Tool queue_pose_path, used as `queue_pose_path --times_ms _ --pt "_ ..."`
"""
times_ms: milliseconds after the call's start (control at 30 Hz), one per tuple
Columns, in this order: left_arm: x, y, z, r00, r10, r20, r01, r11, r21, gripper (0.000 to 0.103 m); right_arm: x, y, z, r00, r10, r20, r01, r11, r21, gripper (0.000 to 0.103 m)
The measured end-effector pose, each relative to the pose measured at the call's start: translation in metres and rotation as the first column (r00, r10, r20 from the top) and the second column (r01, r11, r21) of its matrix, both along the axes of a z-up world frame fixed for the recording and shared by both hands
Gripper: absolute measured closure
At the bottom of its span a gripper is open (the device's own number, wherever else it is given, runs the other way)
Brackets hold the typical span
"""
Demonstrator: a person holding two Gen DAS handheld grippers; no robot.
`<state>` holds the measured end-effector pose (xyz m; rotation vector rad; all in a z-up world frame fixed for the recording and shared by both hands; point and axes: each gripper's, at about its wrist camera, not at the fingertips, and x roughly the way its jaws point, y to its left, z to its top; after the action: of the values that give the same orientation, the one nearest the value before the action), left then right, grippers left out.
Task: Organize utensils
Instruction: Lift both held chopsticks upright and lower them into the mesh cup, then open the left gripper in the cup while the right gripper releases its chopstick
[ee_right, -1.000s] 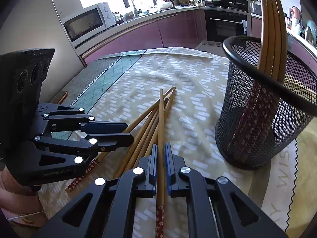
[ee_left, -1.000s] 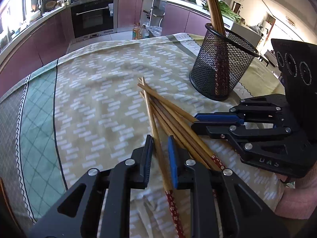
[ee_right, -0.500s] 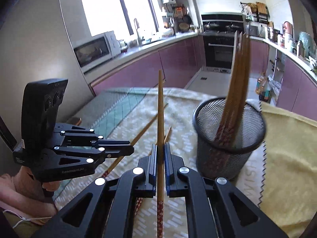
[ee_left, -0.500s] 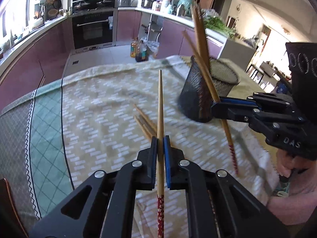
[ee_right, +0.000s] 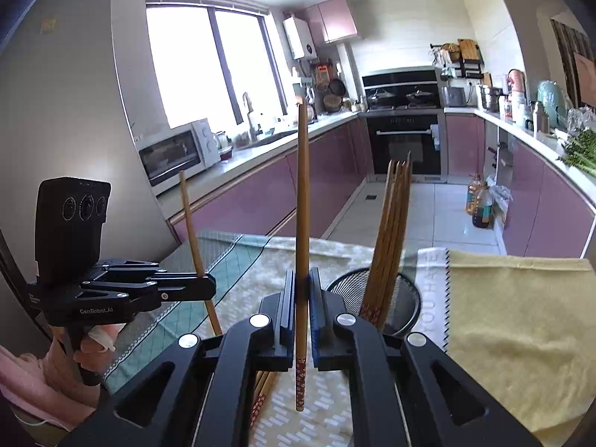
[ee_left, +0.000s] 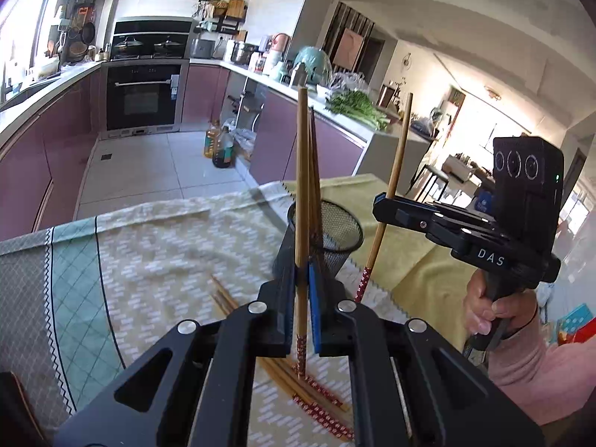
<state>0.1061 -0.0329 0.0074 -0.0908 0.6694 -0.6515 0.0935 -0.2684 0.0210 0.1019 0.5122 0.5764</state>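
Two handheld claws are raised above a cloth-covered surface in a kitchen, and each is clamped on one chopstick. The left claw pinches its chopstick near the red patterned end, so the plain tip stands almost upright. The right claw grips a second chopstick the same way.

The sticks look like bamboo: light, stiff and smooth, likely to pivot in a pinch. Holding just above the patterned end, as now, leaves a long lever, so a grip nearer the middle would probably be steadier.

A black mesh holder stands on the surface with about four chopsticks upright inside. Loose chopsticks lie flat below the claws, perhaps four or five; they overlap and are partly hidden, so that count is uncertain.
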Motion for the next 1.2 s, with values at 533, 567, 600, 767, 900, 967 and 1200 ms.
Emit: queue_pose_path --times_ms 533,567,600,767,900,967,1200 --pt "0.037 -0.025 0.073 0.989 0.005 0.147 0.012 0.993 -0.120 0.096 0.026 -0.028 0.039 0.987 -0.102 0.124 0.097 0.994 0.039 0.097" --pt "0.039 -0.028 0.076 0.988 0.001 0.154 0.018 0.993 -0.119 0.096 0.029 -0.030 0.039 0.987 -0.105 0.126 0.100 0.994 0.043 0.097" --pt "0.040 -0.031 0.078 0.987 -0.002 0.162 0.021 0.993 -0.113 0.096 0.032 -0.031 0.039 0.986 -0.109 0.126 0.104 0.994 0.045 0.097" --pt "0.050 -0.052 0.075 0.986 -0.017 0.164 0.024 0.999 -0.040 0.096 0.046 -0.034 0.029 0.985 -0.134 0.106 0.130 0.991 0.044 0.097" --pt "0.055 -0.065 0.060 0.991 -0.027 0.135 0.022 0.999 0.033 0.095 0.059 -0.033 0.013 0.987 -0.150 0.061 0.149 0.989 0.014 0.097" --pt "0.058 -0.068 0.050 0.993 -0.038 0.113 0.031 0.998 0.063 0.095 0.064 -0.031 0.004 0.988 -0.148 0.032 0.148 0.989 -0.004 0.097" --pt "0.068 -0.080 0.019 0.995 -0.092 0.026 0.087 0.984 0.154 0.095 0.074 -0.025 -0.021 0.991 -0.103 -0.086 0.101 0.994 -0.031 0.097"
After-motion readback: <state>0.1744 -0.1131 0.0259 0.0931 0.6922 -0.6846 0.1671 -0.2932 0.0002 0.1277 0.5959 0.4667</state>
